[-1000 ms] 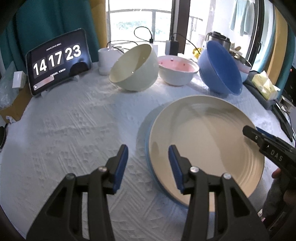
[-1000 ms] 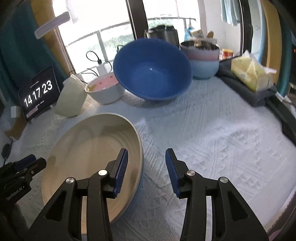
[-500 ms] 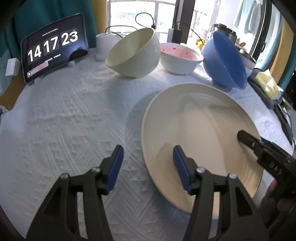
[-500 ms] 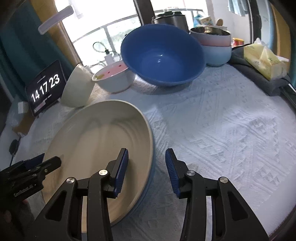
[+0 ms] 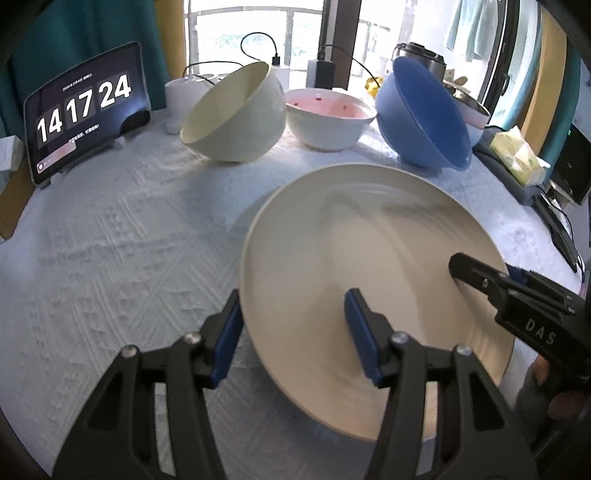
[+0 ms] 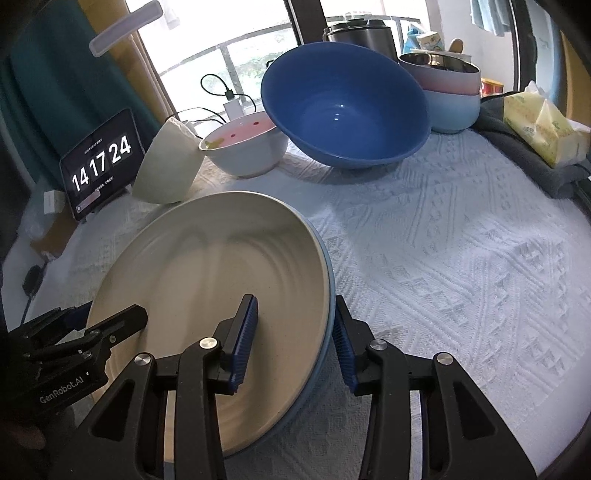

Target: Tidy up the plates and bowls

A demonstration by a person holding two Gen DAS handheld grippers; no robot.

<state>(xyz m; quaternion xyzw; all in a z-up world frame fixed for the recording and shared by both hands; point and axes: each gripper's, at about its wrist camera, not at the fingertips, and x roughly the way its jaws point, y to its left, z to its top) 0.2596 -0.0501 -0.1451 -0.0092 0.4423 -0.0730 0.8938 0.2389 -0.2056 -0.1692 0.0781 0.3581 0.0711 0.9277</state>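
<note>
A large cream plate point(image 5: 369, 266) with a blue underside lies on the white tablecloth; it also shows in the right wrist view point(image 6: 221, 288). My left gripper point(image 5: 295, 336) is open, its jaws straddling the plate's left rim. My right gripper point(image 6: 293, 343) is open, its jaws straddling the plate's right rim. Behind the plate stand a tilted cream bowl point(image 5: 236, 118), a white bowl with a pink inside point(image 5: 328, 118) and a tilted blue bowl point(image 5: 421, 118).
A tablet clock point(image 5: 85, 110) stands at the back left. Stacked pastel bowls point(image 6: 450, 96), a metal pot point(image 6: 362, 33) and a yellow tissue pack point(image 6: 539, 122) on a dark cloth are at the back right. Cables and chargers lie by the window.
Both grippers have moved in over the plate's rims, the left from the left side and the right from the right side. Both stay open.
</note>
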